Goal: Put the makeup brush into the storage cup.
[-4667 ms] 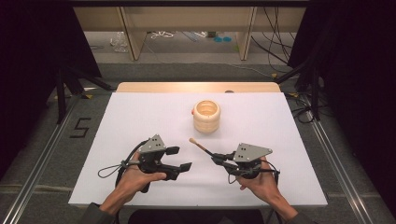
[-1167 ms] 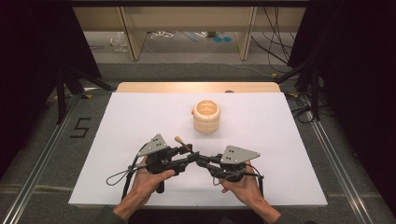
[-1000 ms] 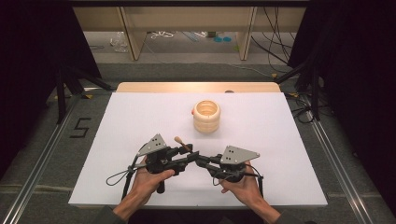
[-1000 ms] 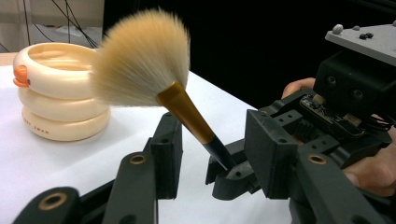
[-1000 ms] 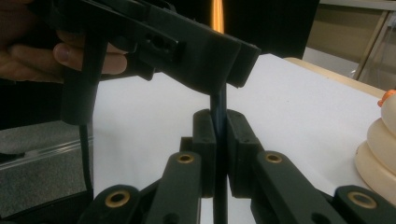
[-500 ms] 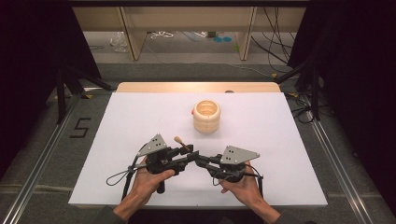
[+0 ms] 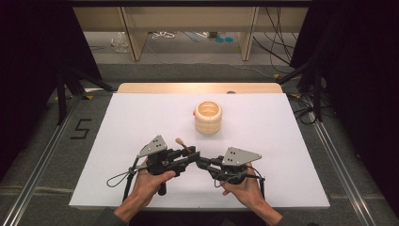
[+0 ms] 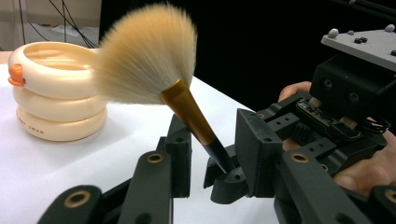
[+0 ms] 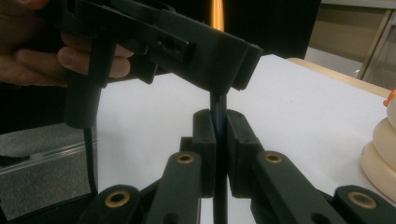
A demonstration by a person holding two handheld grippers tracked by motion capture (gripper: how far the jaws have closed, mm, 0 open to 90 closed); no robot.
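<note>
Right claw [image 9: 219,135]: clamped on the black handle of the make-up brush [image 8: 187,109], its two black jaws pressed flat against the handle from both sides; in the high view it [image 7: 203,161] sits near the front of the bench, pointing towards the left claw.
Left claw [image 8: 212,149]: its jaws have just been closing; the brush handle stands between them, one jaw on each side, with a gap on either side, so the pads are not yet pressing on it. In the high view it [image 7: 192,157] meets the right claw tip to tip.
Make-up brush: a fan of soft beige bristles, a gold metal ferrule and a thin black handle; it slants up out of the right claw, bristles uppermost. In the high view the brush [image 7: 183,145] tilts away from the person.
Hands: the left hand [image 7: 151,176] and the right hand [image 7: 240,183] each grip a claw's body from below.
Holder: a cream, ringed, round plastic pot with an orange duck bill [image 8: 58,91], standing upright behind the brush; in the high view it [image 7: 207,117] is well apart from both claws, further back.
Bench: a white sheet [image 7: 291,141] covers its top.
</note>
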